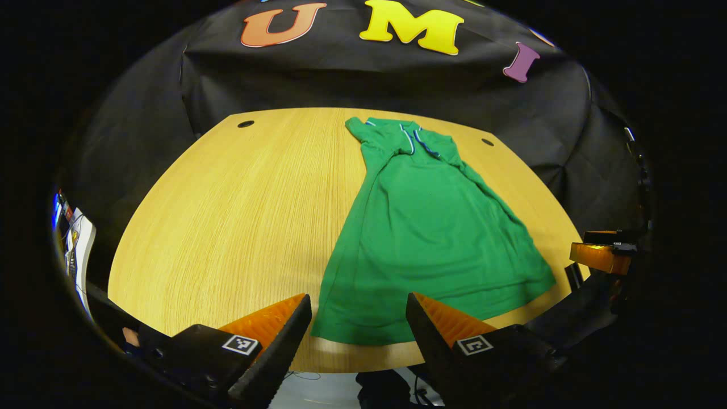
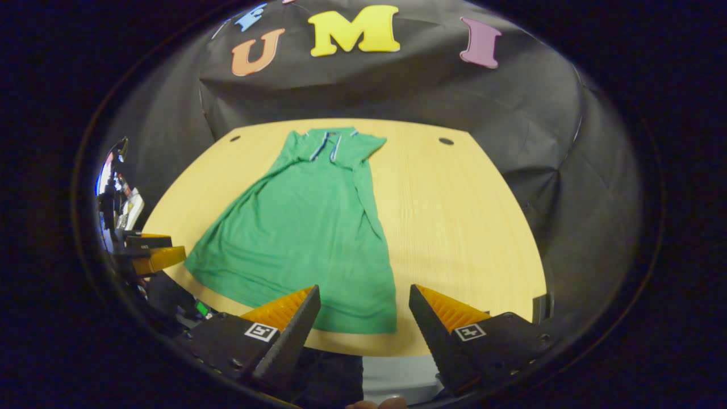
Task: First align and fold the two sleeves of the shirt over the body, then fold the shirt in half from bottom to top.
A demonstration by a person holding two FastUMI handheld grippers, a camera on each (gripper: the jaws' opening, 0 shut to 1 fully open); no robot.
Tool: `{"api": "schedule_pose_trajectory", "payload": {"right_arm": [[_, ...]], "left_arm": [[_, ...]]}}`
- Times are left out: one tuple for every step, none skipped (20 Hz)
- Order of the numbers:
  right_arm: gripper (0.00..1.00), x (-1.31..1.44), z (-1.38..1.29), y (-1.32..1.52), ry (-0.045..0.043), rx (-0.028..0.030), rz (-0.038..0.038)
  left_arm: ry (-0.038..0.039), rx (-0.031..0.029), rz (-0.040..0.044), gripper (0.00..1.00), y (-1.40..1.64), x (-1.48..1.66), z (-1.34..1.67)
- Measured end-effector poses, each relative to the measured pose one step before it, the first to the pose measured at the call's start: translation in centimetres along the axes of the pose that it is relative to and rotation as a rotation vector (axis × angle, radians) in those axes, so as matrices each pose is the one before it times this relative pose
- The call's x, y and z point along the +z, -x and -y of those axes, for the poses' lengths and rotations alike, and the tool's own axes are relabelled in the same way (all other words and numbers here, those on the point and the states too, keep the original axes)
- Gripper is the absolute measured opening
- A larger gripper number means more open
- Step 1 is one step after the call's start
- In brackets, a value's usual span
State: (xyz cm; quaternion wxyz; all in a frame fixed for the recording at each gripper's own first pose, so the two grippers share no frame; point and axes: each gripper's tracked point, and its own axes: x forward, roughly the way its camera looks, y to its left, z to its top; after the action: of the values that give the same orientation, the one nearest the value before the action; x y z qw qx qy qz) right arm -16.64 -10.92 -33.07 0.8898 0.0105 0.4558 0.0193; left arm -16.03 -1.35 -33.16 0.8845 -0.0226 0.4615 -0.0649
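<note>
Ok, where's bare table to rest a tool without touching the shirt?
Bare wood lies left of the shirt in the left gripper view, up to the table edge, and right of it in the right gripper view. Only a thin strip borders the hem.

Light falls from above onto the pale wood-grain table (image 1: 238,216), bright at its middle and dimmer toward the rims. The green cotton shirt (image 1: 431,233) is evenly lit and sharp, casting a thin shadow along its hem. Fisheye distortion bows the table edges; the periphery is dark and soft
</note>
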Motion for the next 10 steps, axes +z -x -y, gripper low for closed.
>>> {"api": "schedule_pose_trajectory", "payload": {"right_arm": [[0.96,-0.761,0.131,-0.626,0.00864,-0.00235,-0.02728],[0.96,-1.081,0.26,-0.691,0.01109,0.00347,-0.03632],[0.97,-0.424,0.255,-0.474,0.0051,-0.00147,-0.0146],[0.98,-0.352,0.521,-0.697,0.01216,-0.01011,-0.01706],[0.98,-0.268,0.18,-0.508,0.00584,0.0016,-0.01107],[0.96,-0.26,0.101,-0.473,-0.00035,0.00508,-0.00765],[0.96,-0.057,0.025,-0.476,0.00281,0.00061,-0.00407],[0.96,-0.153,0.088,-0.473,0.00782,-0.00112,-0.00427],[0.96,-0.032,-0.009,-0.418,0.00762,-0.00062,-0.00267],[0.97,-0.274,0.125,-0.381,0.00464,-0.00421,-0.00605]], "left_arm": [[0.00249,0.00597,-0.01808,1.0,-0.326,-0.429,-0.194],[0.00172,0.00539,-0.01218,1.0,-0.017,-0.257,-0.116],[-0.0007,0.00196,-0.01072,1.0,0.184,-0.247,-0.033],[-0.00219,-0.00109,-0.01473,1.0,0.048,-0.339,-0.009],[-0.00278,-0.00216,-0.00818,1.0,-0.092,-0.148,0.037],[-0.00505,0.00794,-0.00543,1.0,-0.016,-0.067,-0.193],[-0.00931,0.00928,0.00041,1.0,-0.046,0.062,-0.195],[-0.00776,0.00776,-0.0023,1.0,-0.076,-0.163,-0.189],[-0.01376,0.00831,-0.00198,1.0,-0.076,-0.04,-0.194],[-0.01069,0.00318,-0.00025,1.0,-0.129,-0.036,-0.309]]}}
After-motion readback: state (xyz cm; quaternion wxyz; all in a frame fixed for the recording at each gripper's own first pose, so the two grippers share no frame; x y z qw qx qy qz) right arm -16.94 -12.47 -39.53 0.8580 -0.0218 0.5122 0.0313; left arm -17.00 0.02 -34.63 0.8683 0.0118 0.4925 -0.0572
